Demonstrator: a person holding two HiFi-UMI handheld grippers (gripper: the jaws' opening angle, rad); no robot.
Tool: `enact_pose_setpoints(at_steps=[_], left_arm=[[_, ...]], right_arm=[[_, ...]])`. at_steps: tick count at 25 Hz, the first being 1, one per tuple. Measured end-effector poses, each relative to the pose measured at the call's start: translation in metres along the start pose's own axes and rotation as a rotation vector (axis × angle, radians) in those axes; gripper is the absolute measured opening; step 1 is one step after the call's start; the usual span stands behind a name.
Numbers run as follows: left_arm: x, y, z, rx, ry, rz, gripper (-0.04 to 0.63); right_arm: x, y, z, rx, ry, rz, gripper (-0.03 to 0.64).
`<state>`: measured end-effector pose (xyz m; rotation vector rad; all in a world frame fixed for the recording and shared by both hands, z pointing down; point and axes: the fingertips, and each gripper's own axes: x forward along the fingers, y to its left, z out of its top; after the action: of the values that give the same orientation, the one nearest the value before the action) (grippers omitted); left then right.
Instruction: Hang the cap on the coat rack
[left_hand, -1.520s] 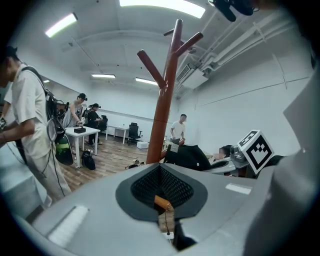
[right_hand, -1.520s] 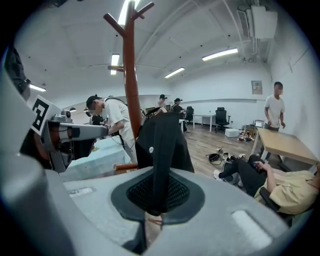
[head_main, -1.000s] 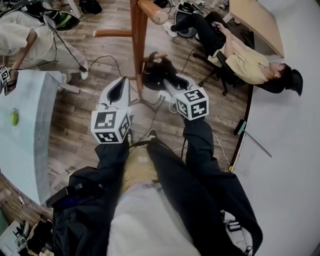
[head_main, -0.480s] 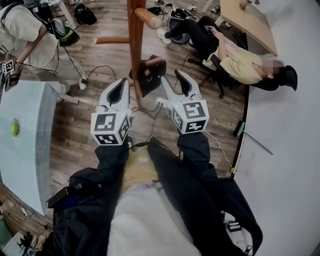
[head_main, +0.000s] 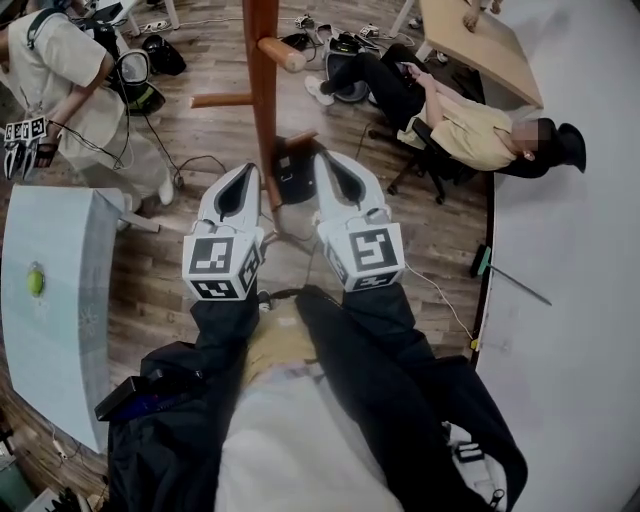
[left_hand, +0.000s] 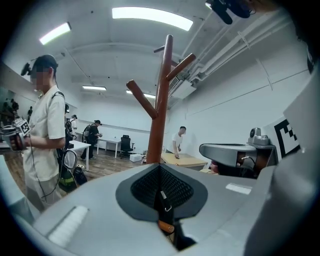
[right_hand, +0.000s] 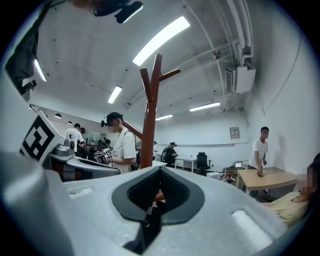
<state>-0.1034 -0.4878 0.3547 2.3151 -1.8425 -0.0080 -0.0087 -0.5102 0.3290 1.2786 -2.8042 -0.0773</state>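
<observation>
Since a second ago the right tool (head_main: 326, 160) has come off the black cap (head_main: 292, 172) and drawn level with the left tool (head_main: 244, 172). Its jaws have just been closing and now meet with nothing between them.

In the head view, the cap hangs on a low peg (head_main: 300, 138) of the wooden coat rack (head_main: 264, 90) at upper centre. It sits between the two tool tips in the frame and appears touched by neither. The left tool looks closed as well.

In the left gripper view, the left tool's pads press together on nothing. The coat rack (left_hand: 161, 105) rises straight ahead at centre, and the cap lies below what this view takes in.

In the right gripper view, the right tool is likewise closed and empty, with the rack (right_hand: 149, 115) just left of centre and no cap in sight.

The hanging itself looks done, so the step in hand is the retreat. The next move calls for drawing both tools back toward the lower frame without brushing the cap or its peg, and checking that the cap stays seated.
</observation>
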Motion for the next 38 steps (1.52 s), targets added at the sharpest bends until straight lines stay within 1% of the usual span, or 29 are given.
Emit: enact_pose_setpoints(at_steps=[8, 15, 20, 26, 38], left_arm=[[0.004, -0.012, 0.016, 0.026, -0.035, -0.028, -0.002], [0.006, -0.016, 0.022, 0.03, -0.054, -0.036, 0.0], [0.004, -0.014, 0.02, 0.027, -0.051, -0.033, 0.0], [0.004, -0.014, 0.016, 0.025, -0.044, -0.036, 0.0], [0.003, -0.013, 0.012, 0.021, -0.04, -0.037, 0.0]], right_arm=[[-0.003, 0.008, 0.013, 0.017, -0.031, -0.006, 0.0], [-0.002, 0.011, 0.019, 0.026, -0.053, 0.003, 0.0], [-0.002, 0.012, 0.017, 0.03, -0.053, 0.001, -0.002], [-0.004, 0.008, 0.012, 0.04, -0.04, -0.026, -0.002], [-0.004, 0.009, 0.004, 0.049, -0.022, -0.037, -0.006]])
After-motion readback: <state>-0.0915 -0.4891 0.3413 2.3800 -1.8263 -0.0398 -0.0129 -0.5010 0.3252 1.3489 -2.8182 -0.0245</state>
